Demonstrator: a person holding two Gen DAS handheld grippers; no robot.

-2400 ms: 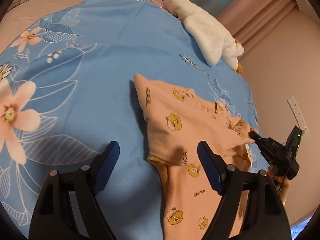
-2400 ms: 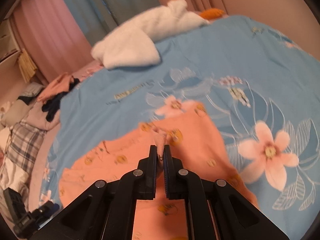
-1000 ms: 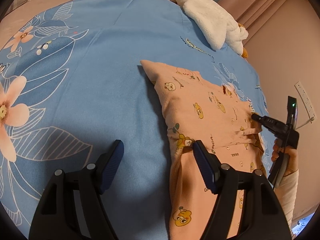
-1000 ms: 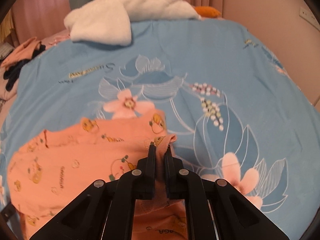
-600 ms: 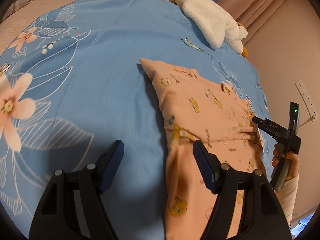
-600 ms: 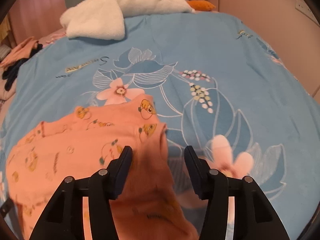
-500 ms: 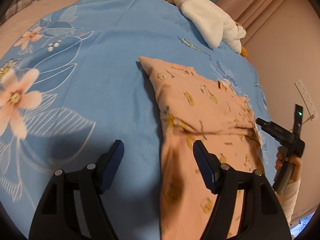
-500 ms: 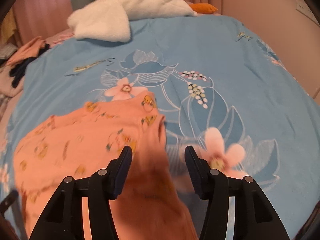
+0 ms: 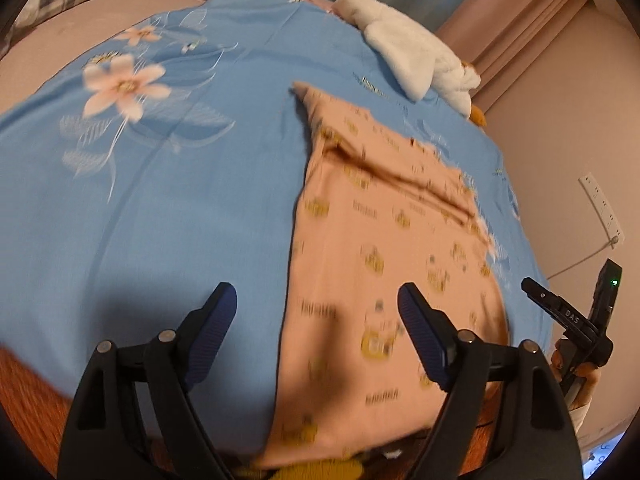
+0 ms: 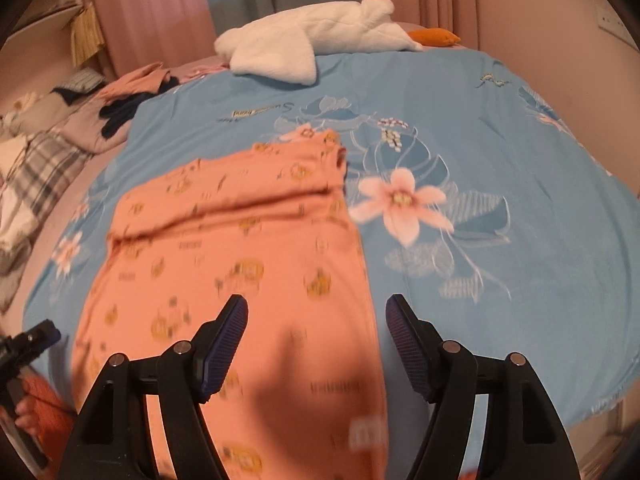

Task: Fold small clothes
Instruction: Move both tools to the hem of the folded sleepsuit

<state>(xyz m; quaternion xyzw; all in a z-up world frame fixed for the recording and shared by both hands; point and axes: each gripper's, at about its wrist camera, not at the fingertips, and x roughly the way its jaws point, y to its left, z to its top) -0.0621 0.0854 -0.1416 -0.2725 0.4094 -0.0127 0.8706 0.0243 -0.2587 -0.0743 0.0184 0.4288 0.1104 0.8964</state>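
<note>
Currently the peach garment (image 10: 240,264) lies flat on the blue bedspread (image 9: 160,208), reaching from the middle of the bed to its near edge, where the lower part hangs over. One fold is in place: a doubled band runs across the far end, its crease slightly uneven.

Both grippers are off the cloth. The left gripper (image 9: 316,336) has its jaws wide apart, having just been opening, with nothing between them. The right gripper (image 10: 316,340) likewise has just been opening, jaws apart and empty, poised over the garment's right edge.

Judgement: the next fold should take the near hem. Each gripper ought to pinch one near corner, both layers together, lift evenly and lay the hem square on the far band, keeping side edges aligned.

A white plush toy (image 10: 312,44) lies at the far edge, well apart.
</note>
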